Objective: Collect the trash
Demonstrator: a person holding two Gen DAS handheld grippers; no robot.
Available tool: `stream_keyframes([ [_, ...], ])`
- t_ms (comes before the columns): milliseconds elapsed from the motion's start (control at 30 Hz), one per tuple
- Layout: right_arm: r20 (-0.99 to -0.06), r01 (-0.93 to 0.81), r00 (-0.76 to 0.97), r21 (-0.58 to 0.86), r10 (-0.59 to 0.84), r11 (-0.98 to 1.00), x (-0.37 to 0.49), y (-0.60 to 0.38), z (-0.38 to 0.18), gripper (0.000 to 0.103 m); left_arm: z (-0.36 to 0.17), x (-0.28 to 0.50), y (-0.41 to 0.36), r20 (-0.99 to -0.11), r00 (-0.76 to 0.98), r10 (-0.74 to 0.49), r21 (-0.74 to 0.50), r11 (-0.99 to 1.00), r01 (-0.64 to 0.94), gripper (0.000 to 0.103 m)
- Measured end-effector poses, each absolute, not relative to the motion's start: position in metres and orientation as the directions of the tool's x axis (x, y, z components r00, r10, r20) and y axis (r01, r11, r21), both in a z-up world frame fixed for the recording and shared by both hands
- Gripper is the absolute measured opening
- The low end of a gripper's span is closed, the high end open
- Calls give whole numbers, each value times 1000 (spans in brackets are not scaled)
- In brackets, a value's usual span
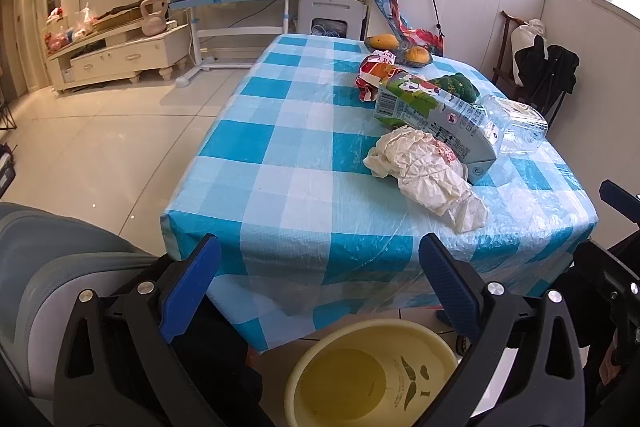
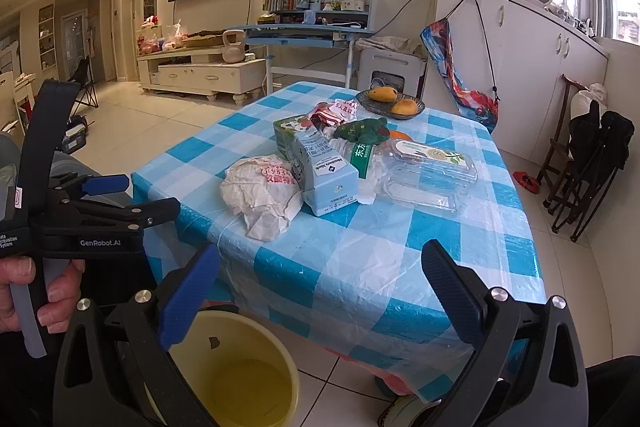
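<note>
A crumpled white paper wrapper (image 1: 424, 167) (image 2: 262, 197) lies nearest on the blue checked table (image 1: 296, 155) (image 2: 400, 259). Behind it rests a blue-green milk carton (image 1: 432, 111) (image 2: 316, 171), a clear plastic bottle (image 1: 516, 127) (image 2: 420, 175), a red snack wrapper (image 1: 374, 71) (image 2: 334, 113) and a dark green crumpled piece (image 1: 458, 85) (image 2: 362, 131). A yellow bucket (image 1: 372, 375) (image 2: 240, 375) stands on the floor below the table's near edge. My left gripper (image 1: 320, 283) and right gripper (image 2: 320, 287) both hang open over the bucket, holding nothing. The left gripper also shows in the right wrist view (image 2: 116, 195).
A dark plate with mangoes (image 1: 400, 51) (image 2: 390, 101) sits at the table's far end. A colourful bag (image 1: 404, 15) leans beyond it. A folding chair with dark clothing (image 2: 588, 163) stands right. A grey cushioned seat (image 1: 60, 287) is at my left. White tiled floor lies left.
</note>
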State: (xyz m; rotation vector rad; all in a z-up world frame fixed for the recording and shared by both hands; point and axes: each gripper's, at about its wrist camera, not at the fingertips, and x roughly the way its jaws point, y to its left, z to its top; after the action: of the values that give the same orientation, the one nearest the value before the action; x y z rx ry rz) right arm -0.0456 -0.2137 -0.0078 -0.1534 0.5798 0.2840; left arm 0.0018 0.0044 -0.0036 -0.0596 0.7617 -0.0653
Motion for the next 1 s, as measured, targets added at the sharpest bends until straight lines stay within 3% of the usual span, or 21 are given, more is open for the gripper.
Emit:
stream_keyframes([
  [467, -569, -363, 772, -29, 283, 931, -10, -224, 14, 96, -5, 3, 2, -690, 717, -98, -87, 995, 52, 96],
  [600, -595, -407, 741, -30, 311, 913, 12, -220, 14, 79, -5, 5, 3, -692, 714, -104, -95, 994, 53, 96],
  [900, -645, -423, 703, -39, 301, 905, 62, -217, 8, 69, -8, 8, 1, -698, 707, -113, -103, 993, 57, 96],
  [1000, -665, -446, 673, -15, 324, 895, 74, -215, 5, 59, -9, 10, 1, -702, 703, -114, -105, 993, 57, 96],
])
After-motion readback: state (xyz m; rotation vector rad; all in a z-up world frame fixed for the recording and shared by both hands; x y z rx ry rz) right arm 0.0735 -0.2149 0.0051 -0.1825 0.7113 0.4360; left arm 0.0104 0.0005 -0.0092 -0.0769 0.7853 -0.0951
